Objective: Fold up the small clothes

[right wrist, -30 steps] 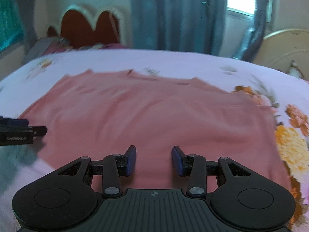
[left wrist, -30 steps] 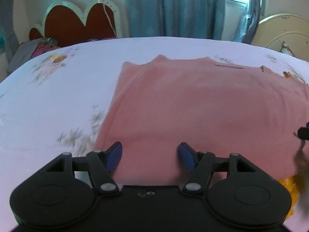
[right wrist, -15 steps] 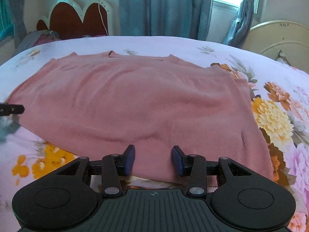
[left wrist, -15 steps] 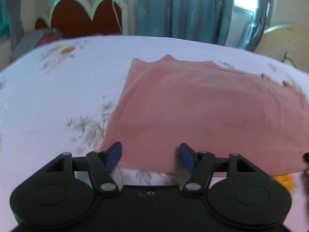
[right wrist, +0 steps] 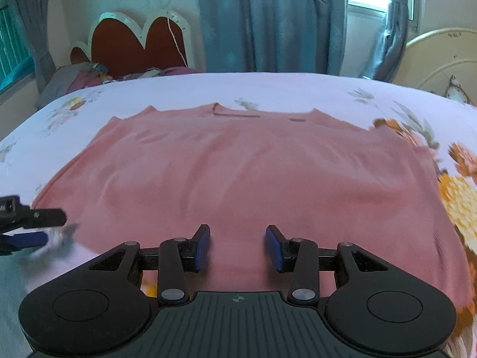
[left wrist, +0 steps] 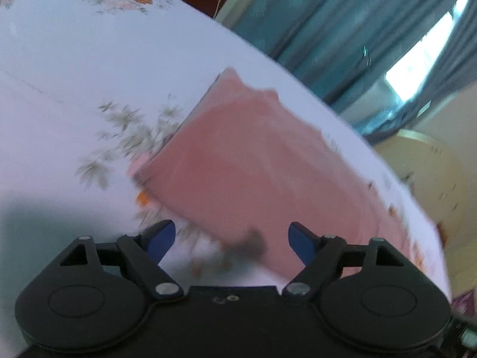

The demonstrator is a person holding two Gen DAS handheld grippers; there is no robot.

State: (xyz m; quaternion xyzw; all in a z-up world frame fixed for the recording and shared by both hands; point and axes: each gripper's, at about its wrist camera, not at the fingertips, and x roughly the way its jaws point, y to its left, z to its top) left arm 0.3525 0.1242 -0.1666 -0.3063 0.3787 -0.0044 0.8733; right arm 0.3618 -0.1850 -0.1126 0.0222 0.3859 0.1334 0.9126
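A pink garment (right wrist: 244,173) lies flat on the floral bedsheet (right wrist: 268,86), neckline toward the headboard. In the left wrist view it (left wrist: 259,167) shows tilted and blurred. My left gripper (left wrist: 229,238) is open and empty, just off the garment's near left edge. It also shows at the left edge of the right wrist view (right wrist: 26,226). My right gripper (right wrist: 237,246) is open and empty, low over the garment's near hem.
A red scalloped headboard (right wrist: 137,44) and a pile of clothes (right wrist: 86,74) stand at the far left. Blue curtains (right wrist: 268,21) hang behind the bed. A cream round frame (right wrist: 447,56) stands at the right.
The left gripper has rolled and swung to the garment's near left corner, its view now tilted. The right gripper has moved forward over the near hem.
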